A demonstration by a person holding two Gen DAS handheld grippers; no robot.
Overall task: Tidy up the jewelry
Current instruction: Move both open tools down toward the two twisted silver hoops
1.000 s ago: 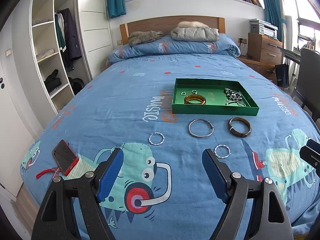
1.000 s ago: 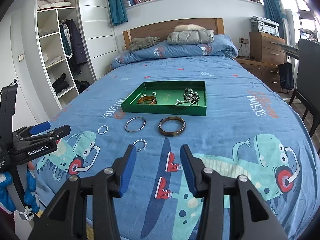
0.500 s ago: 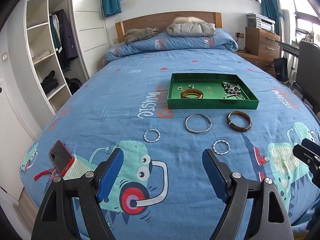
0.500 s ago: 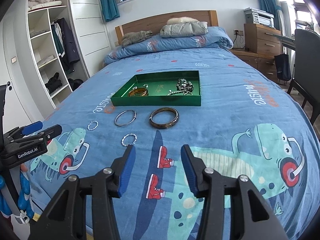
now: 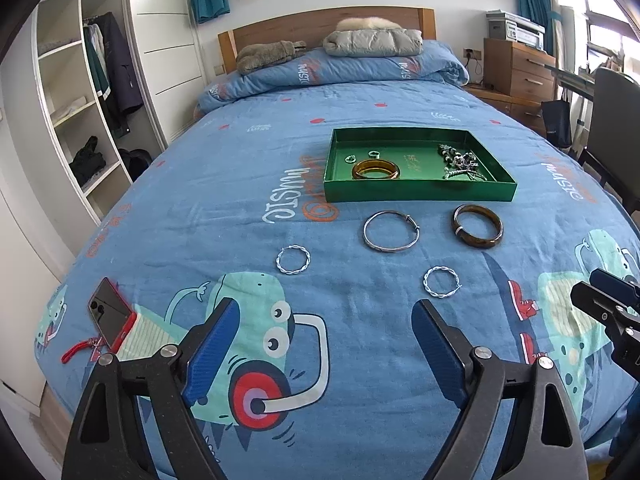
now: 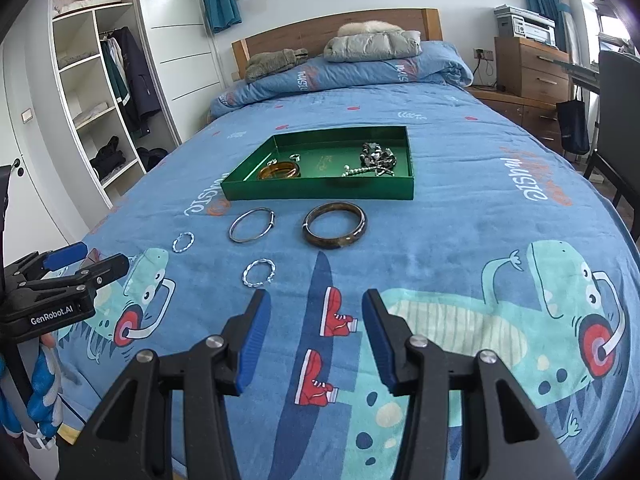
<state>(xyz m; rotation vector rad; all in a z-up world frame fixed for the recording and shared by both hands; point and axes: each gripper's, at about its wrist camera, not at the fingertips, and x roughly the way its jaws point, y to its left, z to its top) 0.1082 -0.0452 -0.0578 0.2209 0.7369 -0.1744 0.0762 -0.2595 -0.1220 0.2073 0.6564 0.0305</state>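
A green tray (image 5: 416, 192) (image 6: 320, 192) lies mid-bed, holding an amber bangle (image 5: 376, 169), small rings and a bead chain (image 5: 460, 162). In front of it on the blue bedspread lie a silver bangle (image 5: 390, 236) (image 6: 252, 231), a dark brown bangle (image 5: 477, 231) (image 6: 335, 230) and two small twisted silver rings (image 5: 293, 259) (image 5: 441, 282) (image 6: 259, 273) (image 6: 183, 241). My left gripper (image 5: 324, 312) is open and empty, short of the rings. My right gripper (image 6: 314, 304) is open and empty, near the right twisted ring.
A red-cased phone (image 5: 110, 318) lies at the bed's near left corner. A folded duvet and pillows (image 5: 332, 68) sit at the headboard. A wardrobe (image 5: 80, 92) stands left; a wooden dresser (image 5: 520, 76) and a chair (image 5: 612, 136) stand right.
Both grippers have moved forward toward the jewelry, so the tray and bangles look nearer. Both stay open and empty. Nothing on the bed has moved.
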